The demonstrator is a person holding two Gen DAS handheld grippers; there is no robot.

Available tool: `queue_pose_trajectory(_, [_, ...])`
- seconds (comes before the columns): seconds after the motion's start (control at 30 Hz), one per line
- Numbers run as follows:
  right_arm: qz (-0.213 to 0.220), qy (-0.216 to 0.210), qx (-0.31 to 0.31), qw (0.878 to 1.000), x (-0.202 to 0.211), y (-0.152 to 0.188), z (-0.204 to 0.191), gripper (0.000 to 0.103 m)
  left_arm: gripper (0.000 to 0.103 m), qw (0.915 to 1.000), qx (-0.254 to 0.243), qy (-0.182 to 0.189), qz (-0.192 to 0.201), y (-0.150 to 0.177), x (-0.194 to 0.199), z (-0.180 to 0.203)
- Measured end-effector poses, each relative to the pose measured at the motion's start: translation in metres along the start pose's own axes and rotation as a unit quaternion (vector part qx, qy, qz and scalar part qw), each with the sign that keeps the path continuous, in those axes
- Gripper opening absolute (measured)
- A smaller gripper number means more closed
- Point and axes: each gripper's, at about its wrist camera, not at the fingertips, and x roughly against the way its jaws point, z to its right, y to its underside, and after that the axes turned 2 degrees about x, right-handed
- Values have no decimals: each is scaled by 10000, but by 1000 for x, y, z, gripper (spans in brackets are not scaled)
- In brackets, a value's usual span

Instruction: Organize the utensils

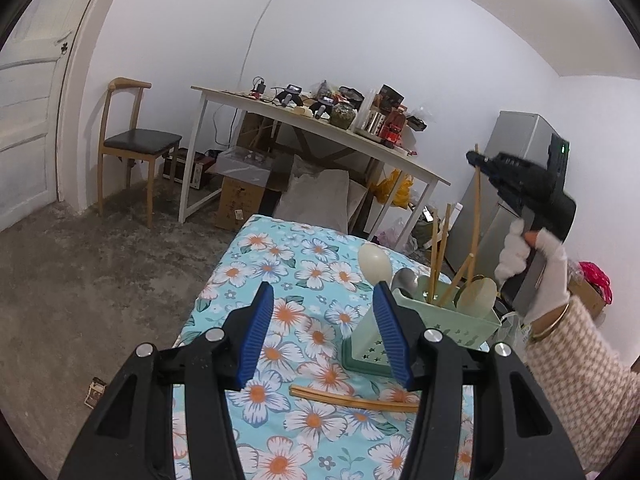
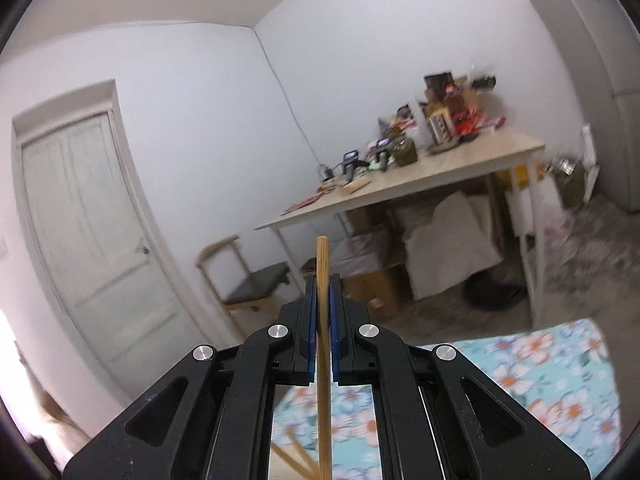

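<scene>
A: Where is the right gripper point(image 2: 320, 300)?
B: Up above the green holder point(image 1: 460, 320), which stands near the far right corner of the counter point(image 1: 280, 280), the one with the flowered cloth. Its jaws are clamped on one chopstick point(image 2: 322, 360), close to the top end. From the left wrist view that chopstick point(image 1: 476, 208) hangs nearly upright, its lower end down inside the holder.

A: And the hand on it?
B: The right hand point(image 1: 532, 264) wears a white glove and grips the black handle, beyond the counter's right edge.

A: What else sits in the holder?
B: Two more chopsticks point(image 1: 438, 252) standing tilted, a pale spoon point(image 1: 374, 262), a metal spoon point(image 1: 404, 280) and a round cream spoon point(image 1: 478, 296) leaning at the right side.

A: The left gripper point(image 1: 324, 320)?
B: Low over the middle of the counter, jaws apart, nothing between them. The right blue pad overlaps the holder's left wall in the view; whether it touches, I cannot tell.

A: Anything loose on the counter?
B: A pair of chopsticks point(image 1: 352, 399) lying flat near the front, just in front of the holder, running left to right.
</scene>
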Motion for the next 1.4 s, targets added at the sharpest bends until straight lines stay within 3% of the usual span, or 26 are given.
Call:
queue_pose_trajectory(0.17, [-34,394,382,9985,-2,15,-2,4,50,10000,52,-12,21,-1,0,-6])
queue_pose_trajectory(0.4, [-157,608,594,9963,9,32,-3,5,50,9999,114,15,21,-1,0,-9])
queue_pose_trajectory(0.6, [-45,723,480,9962,45,34,2,8,50,9999,99,50,30,1,1,-9])
queue_pose_trajectory(0.67, [-49,781,429,9960,60,35,5,27,50,9999,94,61,10,4,1,-7])
queue_pose_trajectory(0.73, [-24,788,372,9962,76,36,9,37,50,9999,88,87,-16,6,0,-5])
queue_pose_trajectory(0.9, [259,812,223,9961,132,35,17,43,50,9999,57,130,-78,9,0,1])
queue_pose_trajectory(1.03, [302,910,347,9948,171,47,18,58,50,9997,28,166,-199,16,-1,7])
queue_pose_trajectory(1.2, [-224,1209,486,9912,191,87,22,68,50,9987,-85,210,-462,28,-7,18])
queue_pose_trajectory(1.4, [-1394,1435,159,9796,173,159,25,71,50,9950,-170,187,-968,51,-23,26])
